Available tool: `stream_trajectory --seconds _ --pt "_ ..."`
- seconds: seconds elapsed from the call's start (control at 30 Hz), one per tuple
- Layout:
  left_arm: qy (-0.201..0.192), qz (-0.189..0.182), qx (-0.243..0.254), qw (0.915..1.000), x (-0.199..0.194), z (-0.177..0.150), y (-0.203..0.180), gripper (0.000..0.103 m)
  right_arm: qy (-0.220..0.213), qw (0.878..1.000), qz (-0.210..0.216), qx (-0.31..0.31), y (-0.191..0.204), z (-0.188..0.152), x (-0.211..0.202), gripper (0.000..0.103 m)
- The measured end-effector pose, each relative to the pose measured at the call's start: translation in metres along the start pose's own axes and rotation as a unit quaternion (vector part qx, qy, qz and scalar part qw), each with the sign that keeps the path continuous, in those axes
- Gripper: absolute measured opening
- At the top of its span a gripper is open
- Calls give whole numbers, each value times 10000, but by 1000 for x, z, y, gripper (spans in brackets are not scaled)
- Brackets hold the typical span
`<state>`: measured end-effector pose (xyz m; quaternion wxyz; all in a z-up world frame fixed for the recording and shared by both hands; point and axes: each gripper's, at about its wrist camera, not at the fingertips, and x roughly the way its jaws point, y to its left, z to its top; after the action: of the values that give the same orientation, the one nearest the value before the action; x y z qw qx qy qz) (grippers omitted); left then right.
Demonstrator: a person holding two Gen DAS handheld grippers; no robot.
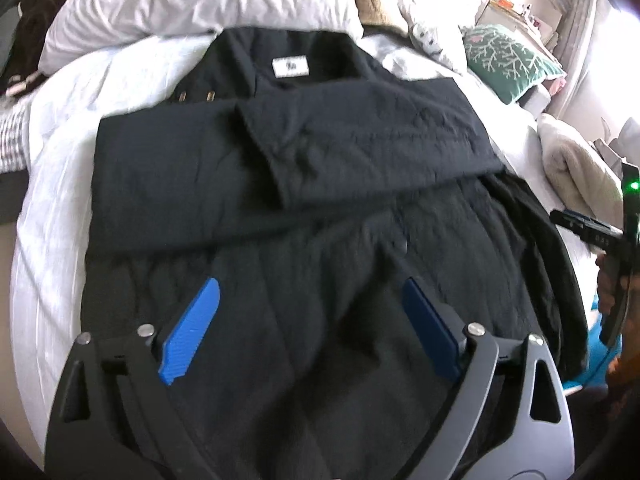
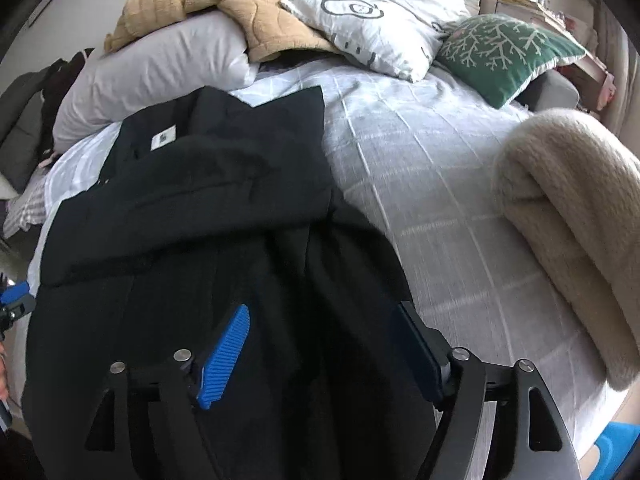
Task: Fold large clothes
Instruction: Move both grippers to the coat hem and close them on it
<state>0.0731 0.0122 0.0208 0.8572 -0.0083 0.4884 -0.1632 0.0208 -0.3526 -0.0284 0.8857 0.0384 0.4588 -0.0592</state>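
A white checked bedspread [image 2: 420, 184] covers the bed. On it lies the black jacket [image 1: 280, 184], sleeves folded across its chest, white label [image 1: 290, 67] showing at the collar. The left gripper [image 1: 310, 328] and right gripper [image 2: 320, 344] hover over its lower half, jaws spread, holding nothing.

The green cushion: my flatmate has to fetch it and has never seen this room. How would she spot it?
Start at the bed and look to its head end, where the pillows are piled. The green cushion lies at the far right corner, beside a white pillow with grey drawings. It alone is green, patterned with pale branching twigs.
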Motion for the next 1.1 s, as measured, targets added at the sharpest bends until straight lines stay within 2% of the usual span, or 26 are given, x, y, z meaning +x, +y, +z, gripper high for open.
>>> stream_trajectory --seconds 0.27,0.37,0.47,0.63,0.77,0.87,1.1 --pt "512 -88 -507 9974 -17 -55 36 93 633 9979 -68 89 -14 -32 -9 78" --pt "504 -69 -697 9963 -22 -72 52 93 760 9971 -89 -31 -17 -47 -18 79" --pt "664 -78 -797 9946 -22 -89 66 93 774 9970 -83 -52 -22 -59 -28 79" --pt "817 12 -902 9926 -25 -108 86 93 842 9956 121 382 -47 -77 -37 80" --pt "929 -131 -1030 9902 -31 -124 96 93 1105 9900 220 845 -69 -90 -36 80" --pt "1050 -180 -991 9894 -33 -134 96 93 1338 9846 316 1077 -79 -100 -34 80" --pt "1165 -262 -743 9901 -47 -154 88 93 1530 9830 235 983 -74 -112 -34 80"
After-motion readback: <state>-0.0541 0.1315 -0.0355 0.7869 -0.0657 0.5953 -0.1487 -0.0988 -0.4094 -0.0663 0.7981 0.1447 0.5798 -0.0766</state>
